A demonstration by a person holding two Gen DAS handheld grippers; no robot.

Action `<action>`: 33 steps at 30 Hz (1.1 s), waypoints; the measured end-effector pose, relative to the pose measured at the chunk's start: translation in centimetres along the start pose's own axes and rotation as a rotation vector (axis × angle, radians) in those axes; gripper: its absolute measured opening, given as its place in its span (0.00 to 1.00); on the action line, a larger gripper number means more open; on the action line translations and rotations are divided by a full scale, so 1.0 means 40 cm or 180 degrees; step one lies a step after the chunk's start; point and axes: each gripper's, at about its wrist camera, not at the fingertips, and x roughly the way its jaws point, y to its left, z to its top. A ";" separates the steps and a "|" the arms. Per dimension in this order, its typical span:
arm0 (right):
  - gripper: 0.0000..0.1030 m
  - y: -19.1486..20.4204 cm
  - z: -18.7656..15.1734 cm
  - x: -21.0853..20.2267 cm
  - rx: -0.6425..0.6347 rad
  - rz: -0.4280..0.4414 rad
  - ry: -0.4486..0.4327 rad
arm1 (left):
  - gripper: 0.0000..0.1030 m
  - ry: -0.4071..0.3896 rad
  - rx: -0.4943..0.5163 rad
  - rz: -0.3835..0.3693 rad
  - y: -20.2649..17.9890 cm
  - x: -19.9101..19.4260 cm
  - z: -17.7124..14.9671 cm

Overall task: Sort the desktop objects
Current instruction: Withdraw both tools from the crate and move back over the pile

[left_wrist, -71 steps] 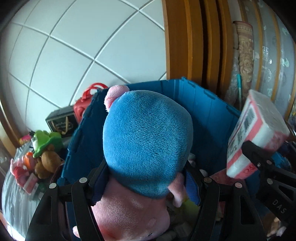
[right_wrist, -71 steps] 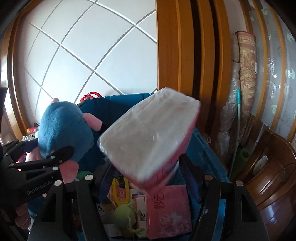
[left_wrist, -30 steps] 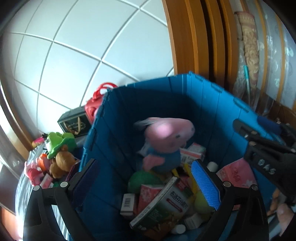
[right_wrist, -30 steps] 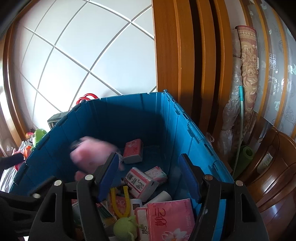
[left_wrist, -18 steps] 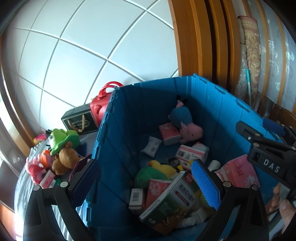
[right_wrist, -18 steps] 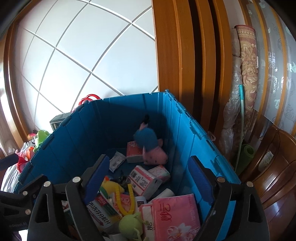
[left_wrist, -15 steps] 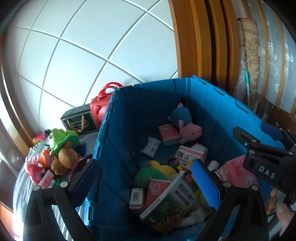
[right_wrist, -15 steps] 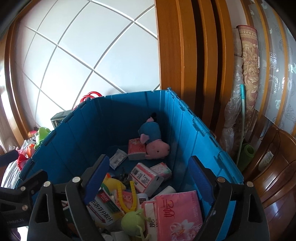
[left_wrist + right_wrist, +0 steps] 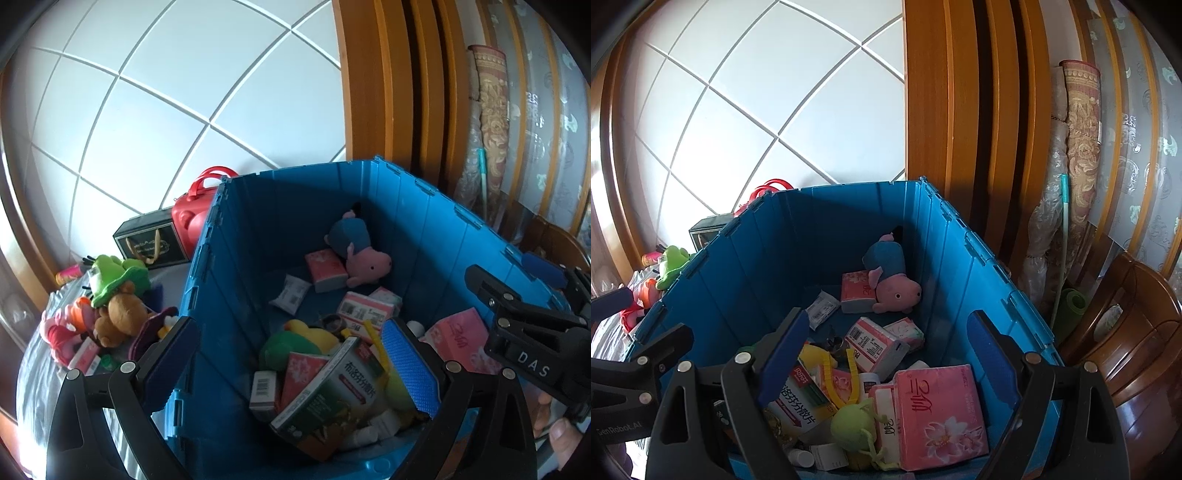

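Here both claws stand wide apart and hold nothing: the left gripper (image 9: pixel 291 354) carries "GenRobot.AI", the right gripper (image 9: pixel 890 350) carries "DAS". In the centre of both frames the blue crate (image 9: pixel 768 251) holds the pig plush (image 9: pixel 892 282) at its far corner, pink tissue packs (image 9: pixel 936 413) and a box with Chinese writing (image 9: pixel 332 391). Plush toys (image 9: pixel 107 306) lie at the left of the frame; behind stand a white tiled wall (image 9: pixel 768 92) and wooden frames (image 9: pixel 945 110).
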 end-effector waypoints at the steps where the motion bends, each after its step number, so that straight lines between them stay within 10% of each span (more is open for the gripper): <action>1: 0.86 0.005 -0.001 -0.004 -0.0007 -0.0002 0.0001 | 0.98 -0.0003 -0.0014 0.0001 0.007 -0.002 -0.001; 15: 0.86 0.272 -0.003 -0.098 -0.0221 0.0052 -0.0134 | 0.98 -0.0179 -0.0241 0.0005 0.248 -0.078 -0.044; 26: 0.88 0.756 -0.055 -0.137 -0.0402 0.0427 -0.0132 | 0.98 -0.0024 -0.0550 0.0277 0.746 -0.098 -0.210; 33: 1.00 0.970 -0.153 -0.012 -0.0696 0.0732 0.0371 | 0.98 0.0597 -0.0917 0.0709 1.036 -0.003 -0.386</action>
